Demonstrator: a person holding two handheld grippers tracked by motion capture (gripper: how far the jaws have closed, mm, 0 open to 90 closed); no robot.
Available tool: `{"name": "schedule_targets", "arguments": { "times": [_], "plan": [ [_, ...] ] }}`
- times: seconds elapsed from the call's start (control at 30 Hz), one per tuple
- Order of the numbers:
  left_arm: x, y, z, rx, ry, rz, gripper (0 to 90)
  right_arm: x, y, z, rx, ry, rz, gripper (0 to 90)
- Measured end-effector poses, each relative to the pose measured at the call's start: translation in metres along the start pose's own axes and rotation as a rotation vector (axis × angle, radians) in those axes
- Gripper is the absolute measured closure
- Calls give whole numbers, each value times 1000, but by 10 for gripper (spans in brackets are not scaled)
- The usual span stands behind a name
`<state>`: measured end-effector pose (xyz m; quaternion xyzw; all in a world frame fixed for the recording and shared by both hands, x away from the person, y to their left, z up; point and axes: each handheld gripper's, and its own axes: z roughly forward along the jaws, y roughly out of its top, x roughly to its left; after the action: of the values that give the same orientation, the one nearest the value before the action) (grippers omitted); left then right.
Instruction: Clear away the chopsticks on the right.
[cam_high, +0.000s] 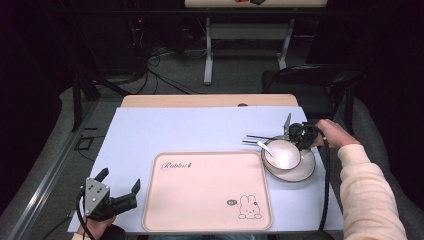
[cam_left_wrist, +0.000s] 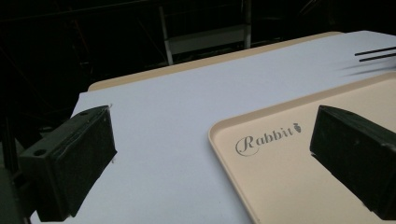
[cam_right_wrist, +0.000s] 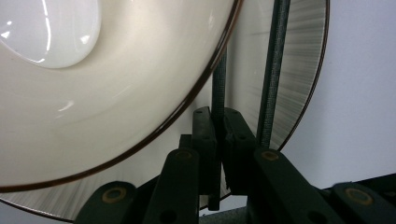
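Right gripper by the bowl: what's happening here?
The right gripper has its jaws shut on one of two thin dark chopsticks lying across the grey-rimmed plate, which carries a white ceramic bowl with a white spoon in it. The second chopstick lies just beside the jaws, ungripped. The left gripper hovers open at the near-left corner of the beige rabbit-print tray, holding nothing.

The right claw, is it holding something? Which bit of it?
Yes. The right claw is shut on one black chopstick, pinching it near its end beside the bowl. The second chopstick lies outside the jaws.
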<state>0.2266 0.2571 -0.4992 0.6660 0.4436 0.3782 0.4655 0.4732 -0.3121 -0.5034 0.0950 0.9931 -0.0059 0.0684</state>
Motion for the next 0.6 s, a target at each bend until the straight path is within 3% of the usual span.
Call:
{"name": "schedule_targets", "arguments": {
  "times": [0.3, 0.47, 0.6],
  "plan": [
    [0, 0, 0, 1, 0, 0, 0, 1, -3, -13, -16, -34, 20, 849],
    [0, 0, 0, 0, 1, -1, 0, -2, -7, -26, -72, -62, 69, 849],
    [0, 0, 0, 2, 0, -1, 0, -2, -8, -38, -65, -93, 92, 849]
  ]
}}
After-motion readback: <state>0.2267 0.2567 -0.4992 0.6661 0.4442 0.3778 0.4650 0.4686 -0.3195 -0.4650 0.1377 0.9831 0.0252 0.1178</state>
